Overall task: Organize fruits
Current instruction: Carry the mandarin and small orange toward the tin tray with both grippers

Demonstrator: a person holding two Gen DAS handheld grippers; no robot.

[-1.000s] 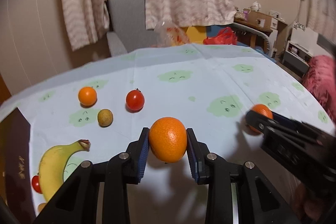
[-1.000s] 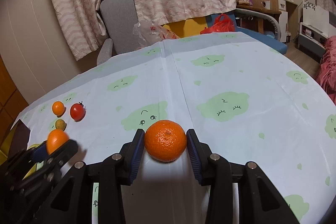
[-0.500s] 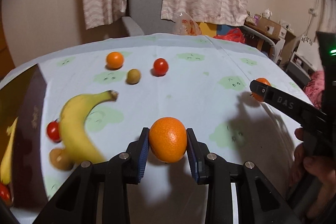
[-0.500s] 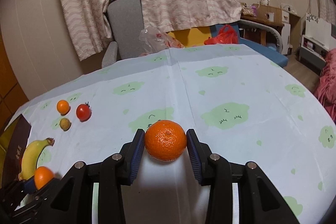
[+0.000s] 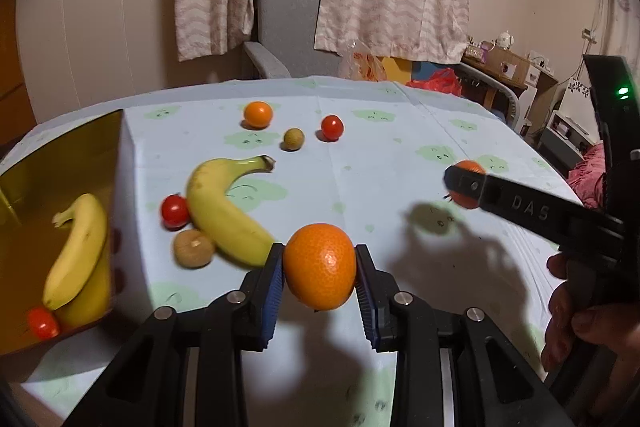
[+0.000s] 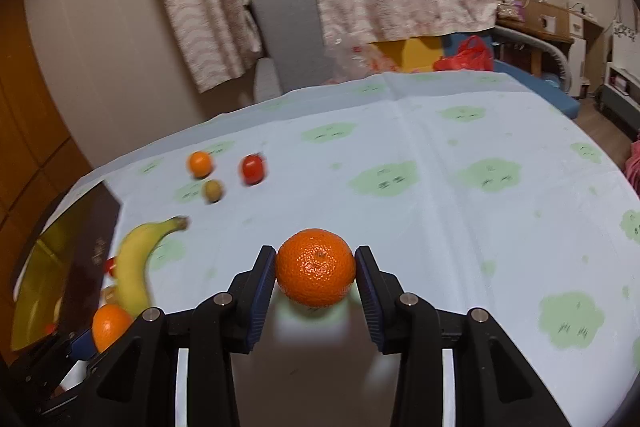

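Left tool [image 5: 320, 269]: blue pads clamped on a mandarin [image 5: 320, 266], carried clear above the counter [image 5: 400, 155]. Right tool [image 6: 315, 277]: likewise gripping a second mandarin [image 6: 315, 274], shadow on the cloth beneath, so probably lifted; contact with the cloth cannot be ruled out.

Key relation: the gold-lined box [image 5: 52, 163] sits at the counter's left edge, left and slightly forward of the left tool. Left hand is clearly nearer; the right tool hangs well apart toward the right edge. Judgement: left mandarin goes in first, with a short leftward swing over the near box wall.

Between tool and box: banana [image 5: 224, 211], long axis running from near-centre toward the far edge, stem far; cherry tomato [image 5: 175, 211] and a small brown fruit [image 5: 193, 249] touching or just beside it. Farther: small orange [image 5: 258, 114], brown fruit [image 5: 294, 139], tomato [image 5: 332, 127], loosely clustered.

Left view alone shows the box interior: a banana and a tomato already inside. Right view shows mostly its dark outer wall [image 6: 86, 263], and places the left tool's mandarin [image 6: 109, 327] close beside that wall.
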